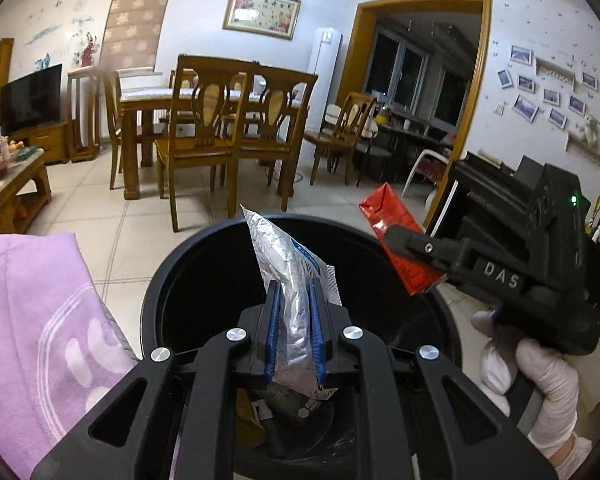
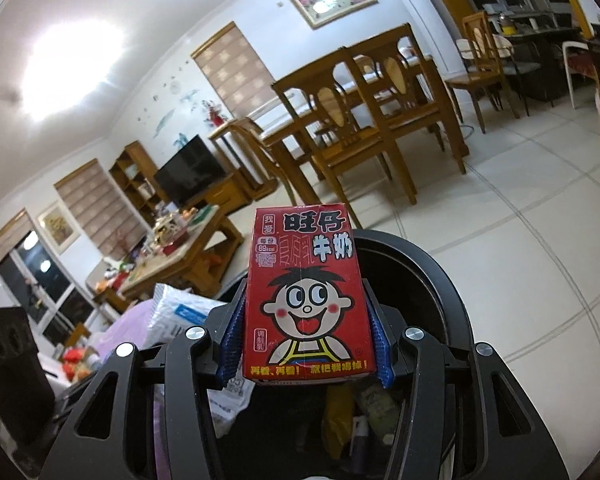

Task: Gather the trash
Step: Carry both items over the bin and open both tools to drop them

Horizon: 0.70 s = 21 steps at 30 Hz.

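My left gripper is shut on a crumpled silver foil wrapper and holds it over the open black trash bin. My right gripper is shut on a red milk carton with a cartoon face, held above the same bin. In the left wrist view the right gripper comes in from the right with the red carton over the bin's far rim. The wrapper also shows in the right wrist view. Trash lies at the bin's bottom.
A purple cloth covers a seat left of the bin. A wooden dining table with chairs stands on the tiled floor ahead. A cluttered coffee table and a TV are at the left.
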### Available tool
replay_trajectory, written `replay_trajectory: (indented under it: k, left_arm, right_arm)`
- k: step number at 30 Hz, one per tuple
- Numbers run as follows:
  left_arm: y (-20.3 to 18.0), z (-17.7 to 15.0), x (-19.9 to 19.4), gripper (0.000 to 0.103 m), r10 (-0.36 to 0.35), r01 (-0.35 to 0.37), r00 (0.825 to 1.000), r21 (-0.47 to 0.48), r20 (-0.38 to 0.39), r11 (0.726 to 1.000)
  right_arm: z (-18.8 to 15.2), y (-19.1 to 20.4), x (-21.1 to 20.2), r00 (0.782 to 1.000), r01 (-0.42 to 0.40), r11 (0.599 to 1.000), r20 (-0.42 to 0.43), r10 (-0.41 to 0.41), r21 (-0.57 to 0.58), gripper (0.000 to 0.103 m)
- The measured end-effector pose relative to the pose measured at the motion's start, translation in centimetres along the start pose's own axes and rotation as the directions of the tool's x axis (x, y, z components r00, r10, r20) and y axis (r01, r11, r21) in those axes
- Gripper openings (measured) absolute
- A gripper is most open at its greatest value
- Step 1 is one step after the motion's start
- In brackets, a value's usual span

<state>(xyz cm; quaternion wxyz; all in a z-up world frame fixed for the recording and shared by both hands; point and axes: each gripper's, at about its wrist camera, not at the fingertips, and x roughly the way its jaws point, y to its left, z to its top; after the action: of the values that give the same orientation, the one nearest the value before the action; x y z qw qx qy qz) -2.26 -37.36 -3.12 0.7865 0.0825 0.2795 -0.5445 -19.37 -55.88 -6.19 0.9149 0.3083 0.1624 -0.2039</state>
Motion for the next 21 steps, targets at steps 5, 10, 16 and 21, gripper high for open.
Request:
replay_trajectory:
  k: [5, 10, 16, 21]
  left_arm:
    - [-0.6, -0.3, -0.3, 0.015, 0.002, -0.002, 1.000, 0.007, -0.004, 1.000]
    - [-0.7, 0.1, 0.0, 0.015, -0.009, 0.009, 1.000, 0.009, -0.002, 1.000]
    - [-0.7, 0.2, 0.0, 0.015, -0.015, 0.015, 1.000, 0.002, -0.006, 1.000]
    - [-0.6, 0.1, 0.0, 0.020, -0.002, 0.003, 1.000, 0.004, -0.020, 1.000]
  right_arm:
    - [-0.6, -0.1, 1.4, 1.000, 0.005, 1.000, -0.015, -0.005, 0.005, 0.051]
    - [-0.7, 0.2, 2.1, 1.000, 0.009, 1.000, -0.024, -0.009, -0.001, 0.051]
    - [-1.5, 0.3, 2.0, 1.000, 0.009, 1.000, -0.028, -0.009, 0.004, 0.052]
    - [-1.5, 0.3, 2.1, 1.000, 0.003, 1.000, -0.029, -0.002, 0.008, 0.053]
